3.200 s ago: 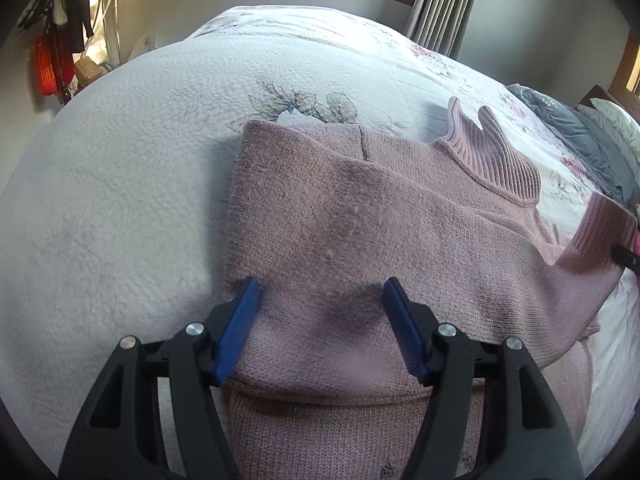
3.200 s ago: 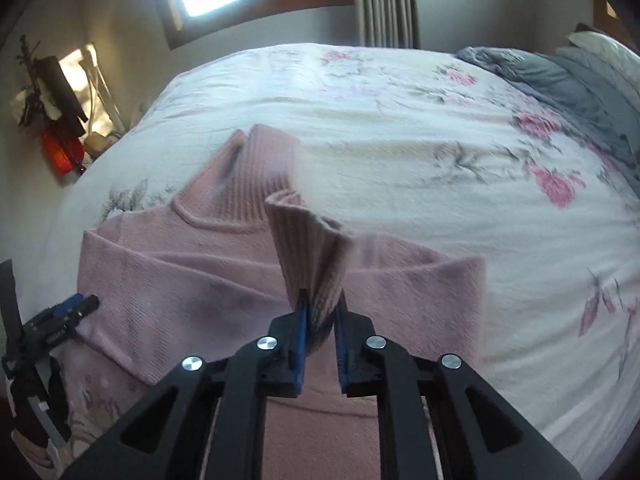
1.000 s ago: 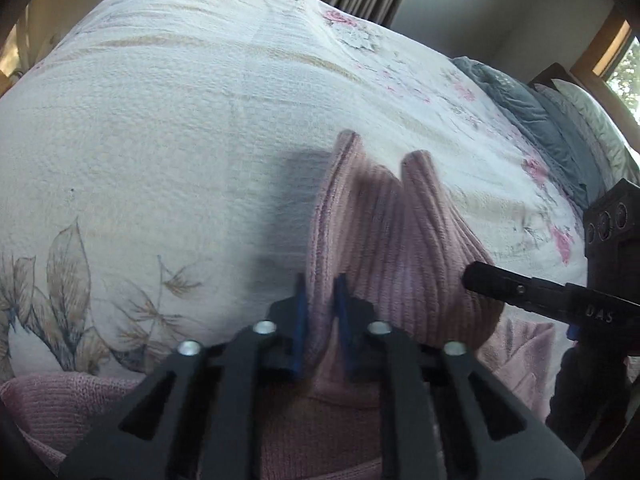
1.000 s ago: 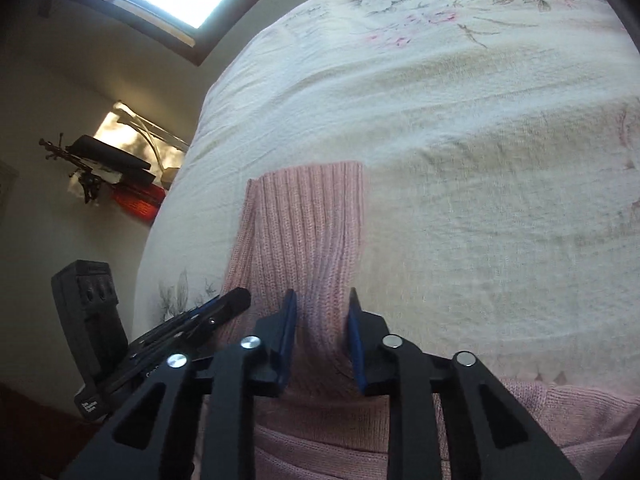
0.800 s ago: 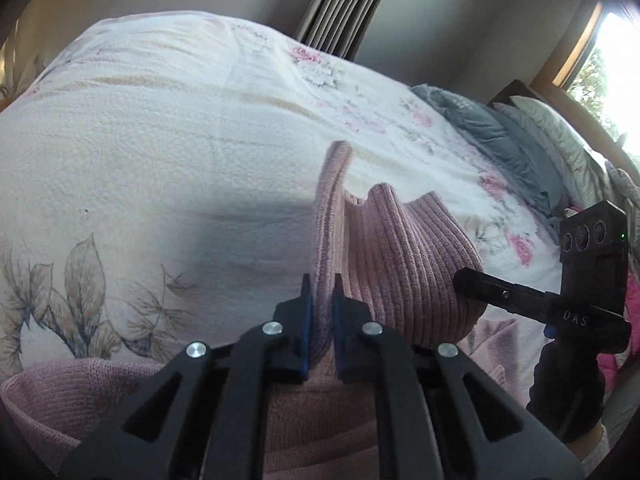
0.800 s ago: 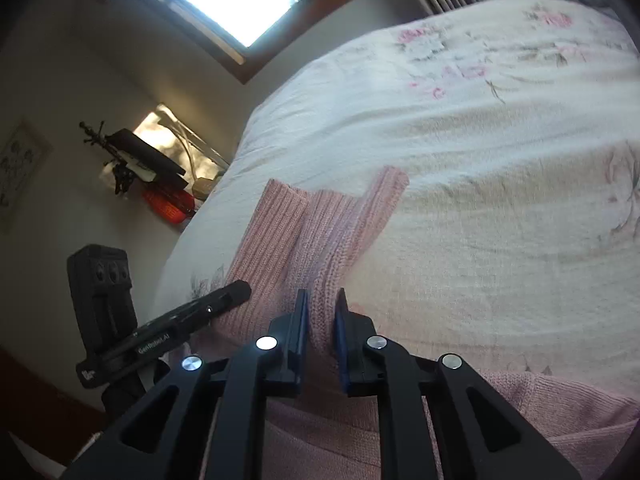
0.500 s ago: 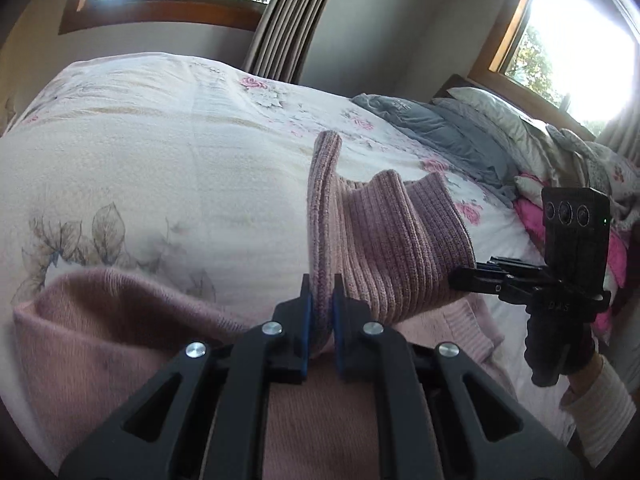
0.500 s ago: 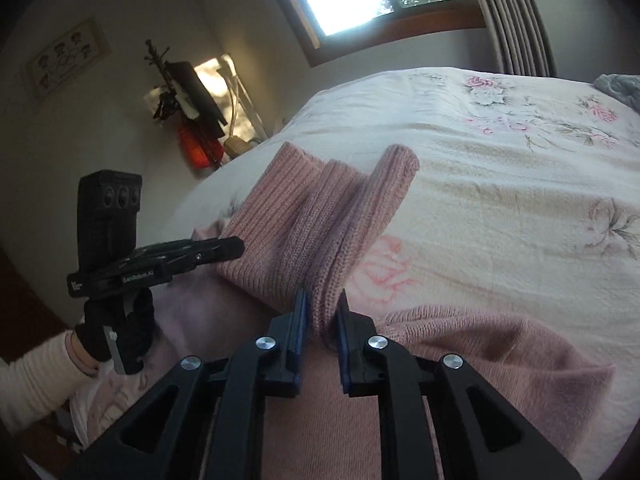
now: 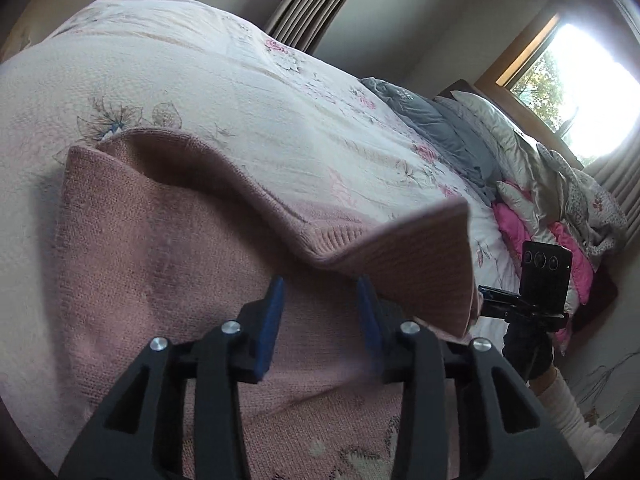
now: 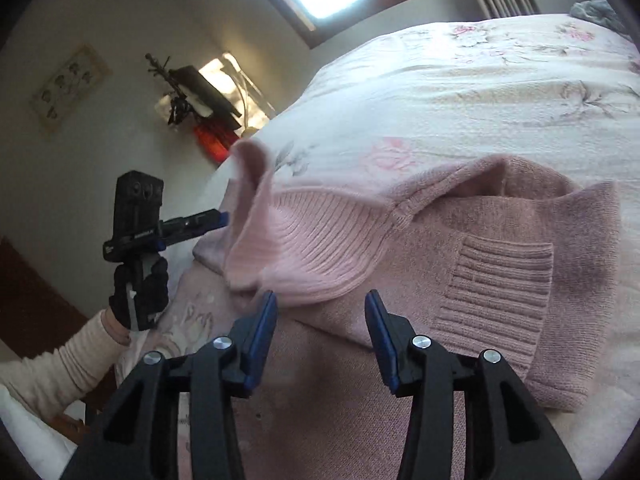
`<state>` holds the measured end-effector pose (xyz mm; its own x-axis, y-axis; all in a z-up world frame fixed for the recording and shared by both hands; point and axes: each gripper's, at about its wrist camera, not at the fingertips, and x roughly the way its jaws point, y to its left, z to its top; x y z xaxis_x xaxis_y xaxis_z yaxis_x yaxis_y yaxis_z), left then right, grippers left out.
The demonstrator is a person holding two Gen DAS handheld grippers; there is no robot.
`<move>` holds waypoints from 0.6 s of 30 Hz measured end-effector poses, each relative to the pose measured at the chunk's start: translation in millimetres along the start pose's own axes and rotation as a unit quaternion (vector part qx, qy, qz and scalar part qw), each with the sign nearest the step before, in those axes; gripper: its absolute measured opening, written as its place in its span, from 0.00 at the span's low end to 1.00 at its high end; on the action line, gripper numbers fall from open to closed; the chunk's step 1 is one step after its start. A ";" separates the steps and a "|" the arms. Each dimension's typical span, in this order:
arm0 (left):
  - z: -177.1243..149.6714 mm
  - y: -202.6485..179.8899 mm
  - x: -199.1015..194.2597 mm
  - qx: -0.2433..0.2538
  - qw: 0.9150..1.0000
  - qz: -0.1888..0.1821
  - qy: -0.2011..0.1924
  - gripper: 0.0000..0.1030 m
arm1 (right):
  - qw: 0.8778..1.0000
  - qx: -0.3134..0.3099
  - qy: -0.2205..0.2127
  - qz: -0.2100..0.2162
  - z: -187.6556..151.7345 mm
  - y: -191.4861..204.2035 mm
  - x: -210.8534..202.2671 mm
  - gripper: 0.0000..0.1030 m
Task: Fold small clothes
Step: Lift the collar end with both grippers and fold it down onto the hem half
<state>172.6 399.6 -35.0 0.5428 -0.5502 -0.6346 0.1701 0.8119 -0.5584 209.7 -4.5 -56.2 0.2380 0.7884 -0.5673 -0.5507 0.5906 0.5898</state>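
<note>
Your left gripper (image 9: pixel 320 304) and right gripper (image 10: pixel 320 320) both stand with jaws spread, holding nothing, just above the one pink knit sweater (image 9: pixel 160 264). The sweater lies on the floral bedspread (image 9: pixel 200 80); bare cover extends beyond its far edge. Its ribbed collar (image 10: pixel 320 240) droops forward over the body, and one ribbed cuff (image 10: pixel 500 288) lies flat at the right.

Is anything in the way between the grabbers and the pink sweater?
No, nothing visible. The left gripper and the right gripper both hang open right over the pink sweater, with only its floppy ribbed collar just ahead of them.
</note>
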 end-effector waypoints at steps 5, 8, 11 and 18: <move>9.9 12.3 14.5 -0.049 0.998 -0.021 0.013 0.45 | 0.996 0.090 -0.012 0.025 12.3 -30.2 10.9 0.50; 13.5 21.0 24.8 -0.068 0.997 -0.023 0.026 0.51 | 0.991 0.130 -0.011 0.024 18.6 -44.7 22.2 0.57; 18.3 27.0 36.3 -0.083 0.996 -0.019 0.029 0.50 | 0.989 0.145 0.007 0.023 23.9 -50.5 44.1 0.56; 44.8 16.1 47.3 -0.083 0.996 -0.012 0.006 0.10 | 0.993 0.116 0.022 0.000 40.4 -37.5 79.0 0.14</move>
<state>237.9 395.4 -50.0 0.5297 -0.5723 -0.6260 0.0447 0.7558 -0.6532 281.5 42.6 -99.9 0.1996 0.7829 -0.5892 -0.3504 0.6186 0.7032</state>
